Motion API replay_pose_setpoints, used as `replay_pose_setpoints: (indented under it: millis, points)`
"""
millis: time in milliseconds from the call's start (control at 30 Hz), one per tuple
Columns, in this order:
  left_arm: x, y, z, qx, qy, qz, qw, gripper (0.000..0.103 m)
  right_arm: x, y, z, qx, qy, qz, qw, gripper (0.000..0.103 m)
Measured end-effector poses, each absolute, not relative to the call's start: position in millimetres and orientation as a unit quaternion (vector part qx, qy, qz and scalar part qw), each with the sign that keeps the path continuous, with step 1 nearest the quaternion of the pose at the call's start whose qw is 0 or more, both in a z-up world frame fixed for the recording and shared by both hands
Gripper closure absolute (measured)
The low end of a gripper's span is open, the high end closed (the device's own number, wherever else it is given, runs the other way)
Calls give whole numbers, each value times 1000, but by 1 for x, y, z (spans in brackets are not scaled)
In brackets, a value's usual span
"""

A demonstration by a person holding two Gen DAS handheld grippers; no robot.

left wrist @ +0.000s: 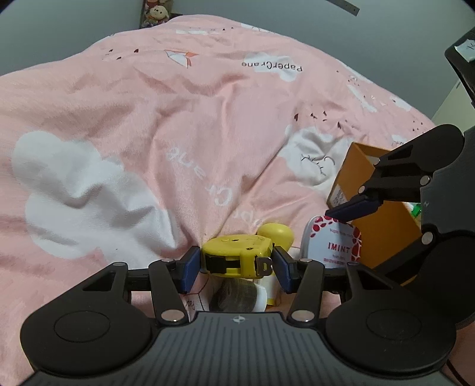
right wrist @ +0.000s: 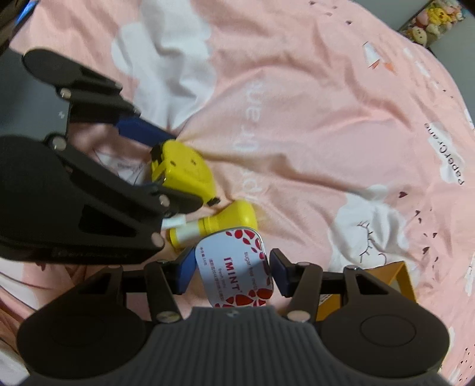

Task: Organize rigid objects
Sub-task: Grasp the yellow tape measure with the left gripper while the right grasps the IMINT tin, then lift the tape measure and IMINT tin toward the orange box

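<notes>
My left gripper (left wrist: 237, 267) is shut on a yellow tape measure (left wrist: 237, 255), its blue pads pressing both sides, held just above the pink bedspread (left wrist: 207, 118). In the right wrist view the same tape measure (right wrist: 184, 172) hangs in the left gripper (right wrist: 166, 172) at the left. My right gripper (right wrist: 233, 271) is shut on a white mint tin with red petals (right wrist: 234, 267), lifted off the bed. The tin (left wrist: 332, 243) also shows beside the left gripper, under a right finger (left wrist: 356, 206). A yellow bottle (right wrist: 225, 221) lies on the bed between the two held things.
An open orange cardboard box (left wrist: 383, 219) stands on the bed at the right, close behind the right gripper, and its corner (right wrist: 397, 279) shows in the right wrist view. Plush toys (left wrist: 157, 13) sit beyond the far edge of the bed. A dark object (left wrist: 463, 59) is at the upper right.
</notes>
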State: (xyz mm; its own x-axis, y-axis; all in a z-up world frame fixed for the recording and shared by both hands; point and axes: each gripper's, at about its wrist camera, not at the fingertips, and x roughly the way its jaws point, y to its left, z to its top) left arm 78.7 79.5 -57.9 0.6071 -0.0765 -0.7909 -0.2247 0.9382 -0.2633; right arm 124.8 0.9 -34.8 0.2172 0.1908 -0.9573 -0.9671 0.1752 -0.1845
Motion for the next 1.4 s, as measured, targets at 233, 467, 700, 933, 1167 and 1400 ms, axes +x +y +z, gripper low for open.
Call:
replay_pose_setpoints:
  millis: [233, 467, 700, 933, 1167, 1400]
  points:
    - [67, 75, -44, -173, 428, 32, 887, 46, 116, -9, -19, -446, 414, 458, 648, 49]
    - [62, 67, -22, -169, 400, 24, 901, 47, 114, -18, -16, -436, 405, 453, 664, 50]
    - [59, 63, -5, -165, 376, 13, 912, 98, 109, -31, 4, -424, 390, 445, 686, 51]
    - [61, 65, -3, -167, 388, -6, 907, 95, 106, -37, 11, -417, 386, 440, 695, 51]
    - [61, 88, -25, -195, 437, -28, 877, 66, 100, -35, -3, -414, 393, 458, 681, 51]
    - [68, 95, -56, -189, 477, -11, 858, 46, 108, -26, -22, -428, 410, 462, 660, 51]
